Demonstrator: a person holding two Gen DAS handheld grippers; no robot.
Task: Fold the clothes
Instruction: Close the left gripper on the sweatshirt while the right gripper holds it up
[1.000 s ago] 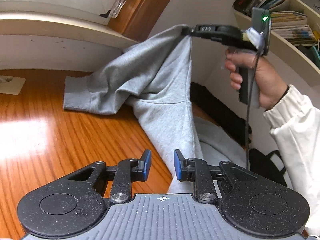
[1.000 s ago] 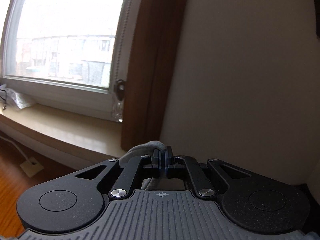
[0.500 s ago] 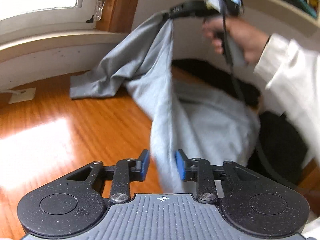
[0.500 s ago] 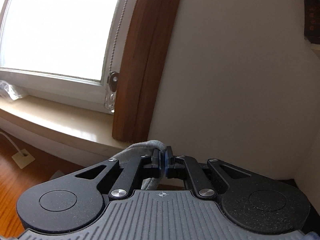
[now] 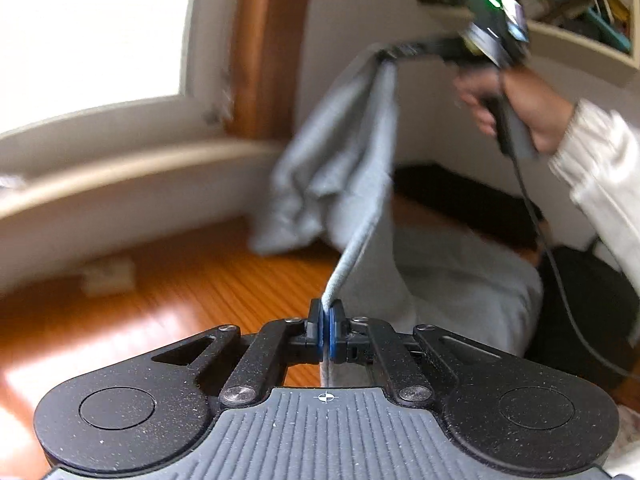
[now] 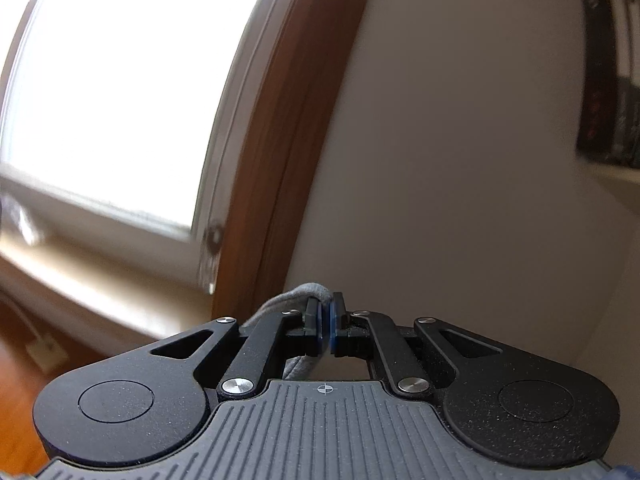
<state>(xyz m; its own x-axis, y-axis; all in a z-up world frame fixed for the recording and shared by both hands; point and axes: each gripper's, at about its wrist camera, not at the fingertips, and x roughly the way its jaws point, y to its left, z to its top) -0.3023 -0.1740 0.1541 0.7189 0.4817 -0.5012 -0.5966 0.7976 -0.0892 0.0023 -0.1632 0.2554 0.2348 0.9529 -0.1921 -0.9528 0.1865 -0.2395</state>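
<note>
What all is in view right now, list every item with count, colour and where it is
sweatshirt: one, grey, hanging between both tongs, lower part on the table
table: one, orange-brown wood, below
window: one, bright, brown frame, left
books: several, dark and white, shelf upper right
dark bag: one, black, right of the sweatshirt
left tongs: black, blue pads, shut on the sweatshirt edge
right tongs: black, shut on the sweatshirt
right hand: one, white sleeve
</note>
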